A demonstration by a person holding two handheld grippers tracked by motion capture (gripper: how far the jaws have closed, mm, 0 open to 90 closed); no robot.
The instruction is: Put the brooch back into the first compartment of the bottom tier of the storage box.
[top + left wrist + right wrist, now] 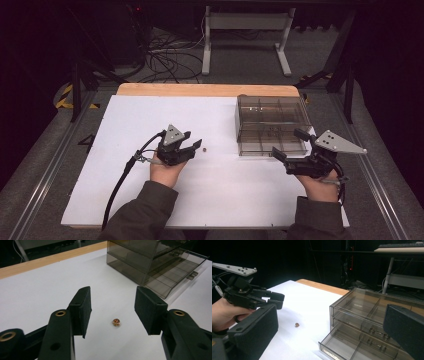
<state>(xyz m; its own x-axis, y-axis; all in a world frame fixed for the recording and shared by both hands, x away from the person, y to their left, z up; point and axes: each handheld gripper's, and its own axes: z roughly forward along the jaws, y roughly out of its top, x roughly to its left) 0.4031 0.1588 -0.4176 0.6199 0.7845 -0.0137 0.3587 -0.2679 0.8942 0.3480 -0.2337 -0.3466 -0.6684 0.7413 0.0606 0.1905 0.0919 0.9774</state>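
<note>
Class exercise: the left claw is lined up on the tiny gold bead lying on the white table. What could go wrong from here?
1. The bead is tiny and round next to the open left claw's wide pads, so it could slip out or roll across the smooth table.
2. The organiser's bottom drawer stands pulled out near the open right claw, so a careless move might knock it.

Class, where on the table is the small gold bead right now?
The gold bead lies on the white board, just ahead of the open left claw, left of the drawer box.
</note>
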